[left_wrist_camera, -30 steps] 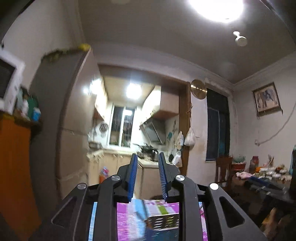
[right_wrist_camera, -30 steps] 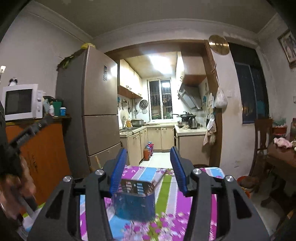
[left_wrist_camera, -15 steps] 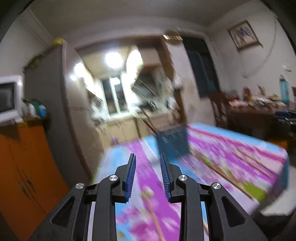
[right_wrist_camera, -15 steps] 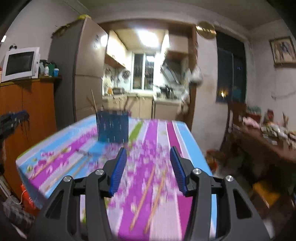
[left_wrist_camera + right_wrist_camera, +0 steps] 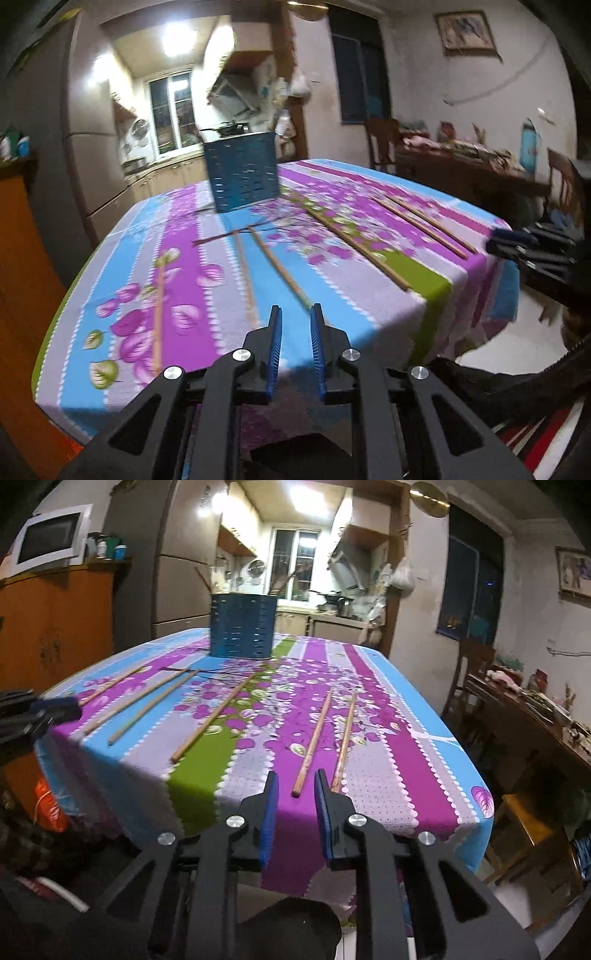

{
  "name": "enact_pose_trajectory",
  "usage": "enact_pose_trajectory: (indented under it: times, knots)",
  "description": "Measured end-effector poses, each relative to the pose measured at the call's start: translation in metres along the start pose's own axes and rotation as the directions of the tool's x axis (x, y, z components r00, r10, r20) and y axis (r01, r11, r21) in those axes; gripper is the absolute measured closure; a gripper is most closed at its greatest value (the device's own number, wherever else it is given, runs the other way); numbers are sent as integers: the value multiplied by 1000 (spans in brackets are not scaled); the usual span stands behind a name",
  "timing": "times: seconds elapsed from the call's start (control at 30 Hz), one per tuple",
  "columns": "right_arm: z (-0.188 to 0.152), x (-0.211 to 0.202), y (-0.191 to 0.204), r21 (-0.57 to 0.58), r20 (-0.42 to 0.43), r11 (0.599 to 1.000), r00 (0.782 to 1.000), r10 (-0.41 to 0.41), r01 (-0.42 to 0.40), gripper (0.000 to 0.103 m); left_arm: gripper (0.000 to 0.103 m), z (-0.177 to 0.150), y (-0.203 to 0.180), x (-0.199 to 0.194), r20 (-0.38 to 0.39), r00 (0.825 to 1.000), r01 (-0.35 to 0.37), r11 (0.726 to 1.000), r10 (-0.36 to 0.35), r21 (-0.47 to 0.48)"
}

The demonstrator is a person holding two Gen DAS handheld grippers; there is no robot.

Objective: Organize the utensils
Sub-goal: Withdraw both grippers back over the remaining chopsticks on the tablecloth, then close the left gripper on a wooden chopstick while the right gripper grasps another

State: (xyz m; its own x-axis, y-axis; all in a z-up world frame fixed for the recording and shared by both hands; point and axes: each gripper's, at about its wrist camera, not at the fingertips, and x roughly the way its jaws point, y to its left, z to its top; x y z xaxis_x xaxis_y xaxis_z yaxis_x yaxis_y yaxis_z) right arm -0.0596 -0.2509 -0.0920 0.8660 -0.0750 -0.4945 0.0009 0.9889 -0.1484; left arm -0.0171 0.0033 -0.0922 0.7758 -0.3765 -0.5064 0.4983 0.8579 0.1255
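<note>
Striped floral tablecloth [image 5: 369,716] strewn with wooden chopsticks [image 5: 312,740], a perforated blue utensil holder [image 5: 243,626] at its far end.
Left gripper [image 5: 295,314] and right gripper [image 5: 294,781] are seen closing on nothing, kitchen doorway [image 5: 314,557] behind.

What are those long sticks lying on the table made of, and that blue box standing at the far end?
The sticks look like bare wood or bamboo: pale tan, matt, thin and straight, probably chopsticks. The blue box looks like moulded plastic, though painted metal is possible: one even colour, slightly glossy, with rows of small slots through its walls. Both rest on a flowered, striped tablecloth.
</note>
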Motion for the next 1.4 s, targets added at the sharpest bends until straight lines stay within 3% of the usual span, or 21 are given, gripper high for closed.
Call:
enact_pose_trajectory:
  times: [0.33, 0.43, 0.53, 1.0, 1.17, 1.4]
  knots:
    - [-11, 20, 5, -37, -5, 998, 998, -55, 55, 85, 85, 2, -17, 22, -29, 999, -43, 999, 43, 2]
    - [-10, 21, 4, -36, 3, 998, 998, -59, 59, 85, 75, 3, -23, 27, -21, 997, -77, 997, 77, 12]
    - [-10, 23, 2, -31, 0, 997, 998, -64, 64, 85, 72, 4, -27, 30, -14, 994, -106, 994, 106, 15]
    - [-9, 37, 5, -30, 16, 998, 998, -56, 56, 89, 72, 1, -25, 45, -29, 991, -133, 991, 133, -26]
    - [-12, 37, 13, -44, 40, 996, 996, -81, 83, 97, 91, -1, -23, 45, -26, 991, -131, 990, 130, -45]
    - [-12, 36, 10, 10, 44, 998, 997, -66, 66, 97, 93, 0, -21, 44, -22, 989, -149, 988, 148, -46]
